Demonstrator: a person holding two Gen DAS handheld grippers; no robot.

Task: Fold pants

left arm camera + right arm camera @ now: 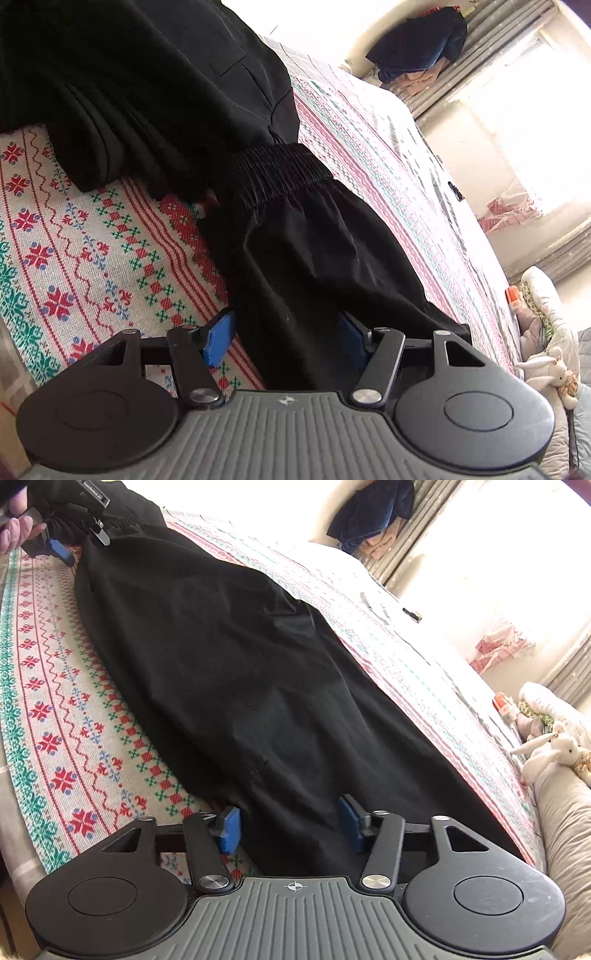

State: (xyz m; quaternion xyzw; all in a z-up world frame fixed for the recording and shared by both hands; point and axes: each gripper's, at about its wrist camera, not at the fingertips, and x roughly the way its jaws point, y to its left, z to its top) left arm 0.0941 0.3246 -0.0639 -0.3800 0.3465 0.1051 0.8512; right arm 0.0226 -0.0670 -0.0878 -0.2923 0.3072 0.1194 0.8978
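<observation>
Black smooth pants (229,664) | ribbed waistband (280,173) | left tool (286,339), right tool (291,825) both spread, ungripping

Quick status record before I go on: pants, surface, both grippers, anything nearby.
pants: black pants, spread lengthwise on the bed, elastic waistband bunched
surface: patterned bedspread
left gripper: open, fingers either side of the fabric near the waistband
right gripper: open, fingers either side of the fabric at the other end
nearby: plush rabbit at the bed's edge; dark garment in the far corner
</observation>
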